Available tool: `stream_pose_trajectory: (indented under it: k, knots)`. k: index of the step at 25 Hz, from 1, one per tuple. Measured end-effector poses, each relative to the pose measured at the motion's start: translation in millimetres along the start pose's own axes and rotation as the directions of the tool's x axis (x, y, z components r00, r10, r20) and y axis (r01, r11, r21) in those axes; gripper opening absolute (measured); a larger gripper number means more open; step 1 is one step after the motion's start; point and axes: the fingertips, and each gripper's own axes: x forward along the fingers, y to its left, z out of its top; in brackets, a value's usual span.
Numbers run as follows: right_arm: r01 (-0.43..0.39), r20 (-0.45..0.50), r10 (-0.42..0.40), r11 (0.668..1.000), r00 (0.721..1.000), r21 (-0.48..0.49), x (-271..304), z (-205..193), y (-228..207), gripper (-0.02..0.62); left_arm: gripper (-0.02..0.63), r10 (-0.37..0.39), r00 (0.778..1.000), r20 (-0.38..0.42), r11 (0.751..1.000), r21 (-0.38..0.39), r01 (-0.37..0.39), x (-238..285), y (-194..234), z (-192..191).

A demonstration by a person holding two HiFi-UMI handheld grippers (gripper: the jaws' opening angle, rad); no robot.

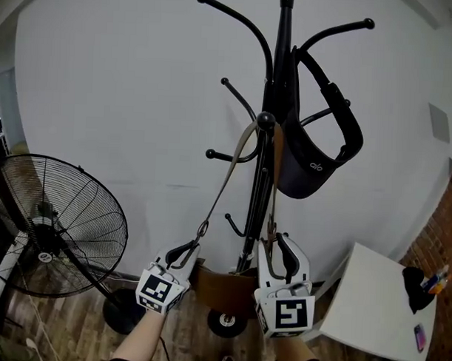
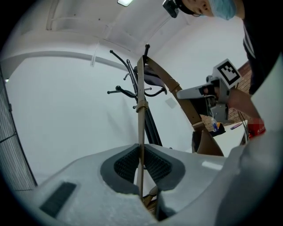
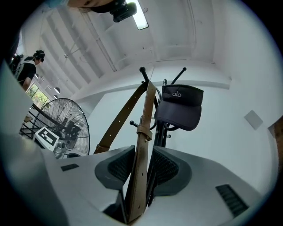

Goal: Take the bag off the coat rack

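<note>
Brown bag (image 1: pixel 226 287) hangs low by coat rack (image 1: pixel 277 82) pole, strap (image 1: pixel 224 180) looped over mid hook (image 1: pixel 266 120); left gripper (image 1: pixel 182 251) clamped on strap's left run, right gripper (image 1: pixel 275 243) jaws apart round right run. Grasp step; next prob. close right, lift strap off hook.
</note>
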Motion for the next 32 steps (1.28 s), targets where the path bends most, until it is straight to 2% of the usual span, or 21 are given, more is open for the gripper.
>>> stream_pose_trajectory:
  k: [1, 8, 15, 25, 32]
  knots:
    - [0.001, -0.005, -0.001, 1.000, 1.000, -0.003, 1, -1, -1, 0.109, 0.016, 0.000, 1.000, -0.001, 1.000, -0.007, 0.000, 1, 1, 0]
    - [0.009, -0.019, -0.009, 1.000, 1.000, -0.004, 7, -8, -9, 0.029, 0.015, -0.007, 1.000, 0.021, 0.998, -0.056, 0.008, 2, 8, 8]
    - [-0.002, -0.025, 0.003, 0.999, 1.000, 0.037, 6, -13, -14, 0.028, 0.015, 0.013, 0.998, 0.061, 0.994, -0.110, -0.006, -7, 17, 22]
    - [-0.023, -0.040, 0.026, 0.996, 0.999, 0.081, 3, -22, -19, 0.028, 0.015, 0.059, 0.991, 0.122, 0.990, -0.132, -0.042, -13, 25, 49]
    - [-0.044, -0.012, 0.046, 0.995, 0.999, 0.089, -2, -10, -20, 0.028, 0.015, 0.062, 0.985, 0.158, 0.991, -0.123, -0.043, -17, 25, 73]
